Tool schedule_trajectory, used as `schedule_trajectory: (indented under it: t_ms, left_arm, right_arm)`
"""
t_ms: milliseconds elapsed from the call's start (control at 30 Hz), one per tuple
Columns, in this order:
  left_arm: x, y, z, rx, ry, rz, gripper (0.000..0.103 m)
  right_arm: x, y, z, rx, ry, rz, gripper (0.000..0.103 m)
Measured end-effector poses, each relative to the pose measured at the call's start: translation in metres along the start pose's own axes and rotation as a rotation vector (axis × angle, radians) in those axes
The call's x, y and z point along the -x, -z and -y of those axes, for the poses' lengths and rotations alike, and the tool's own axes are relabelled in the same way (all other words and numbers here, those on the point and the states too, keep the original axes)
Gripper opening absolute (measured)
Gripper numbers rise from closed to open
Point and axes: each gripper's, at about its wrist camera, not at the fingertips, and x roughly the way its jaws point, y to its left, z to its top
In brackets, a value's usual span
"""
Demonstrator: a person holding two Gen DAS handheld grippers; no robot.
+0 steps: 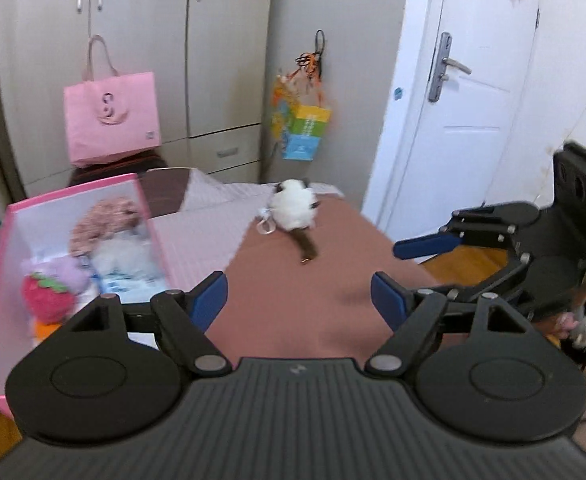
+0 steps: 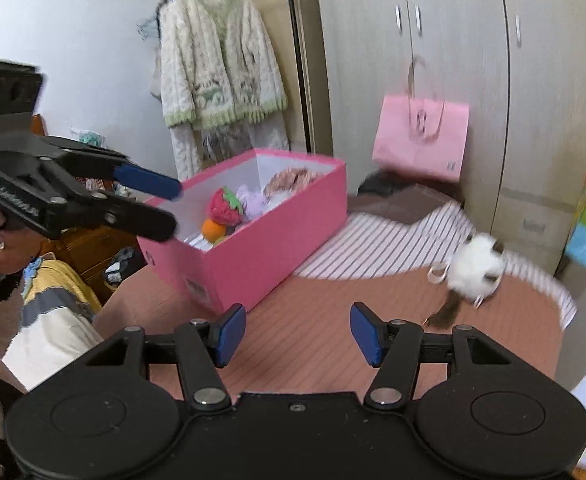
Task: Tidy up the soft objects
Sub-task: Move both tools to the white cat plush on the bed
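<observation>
We are holding both tools up and empty, between picks. The left tool (image 1: 299,300) has its jaws spread apart with nothing between them; the right tool (image 2: 297,334) is likewise standing apart and empty.

One white plush toy (image 1: 293,210) with a brown tail is lying loose on the counter (image 1: 293,312), well ahead of both tools, with a small ring or loop just beside it. The pink box (image 2: 261,240) is sitting on the counter's left part, well apart from the plush, and is already holding a strawberry plush (image 2: 225,206), an orange plush (image 2: 212,230), a lilac fluffy piece (image 2: 251,202) and a pinkish-brown fuzzy item (image 2: 289,178).

We are judging the sort mostly done, with this white plush looking like the last piece outside the box. The next move is calling for one tool, likely the right since the plush sits on that side, to reach forward, drop over the plush body rather than the thin tail, close on it, then carry it left over the box rim. Frames are motion-blurred, so finer detail is not readable.
</observation>
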Motion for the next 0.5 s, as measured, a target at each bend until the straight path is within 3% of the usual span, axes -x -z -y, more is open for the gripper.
schedule_trajectory:
  t_ms: [133,267,500]
  left_arm:
    - [-0.025,-0.004,0.016,0.019,0.036,0.034,0.079]
    - [-0.058,-0.003,0.019,0.091,0.105,0.002,0.079]
    - [-0.124,-0.004,0.008,0.221,0.103,-0.014,0.079]
  right_arm:
    - [-0.002,0.01,0.016,-0.002,0.062,0.023,0.063]
    - [-0.013,0.017,0.034,0.014,0.148,0.027,0.065]
    - [-0.037,0.02,0.072,0.026,0.237,0.048,0.07]
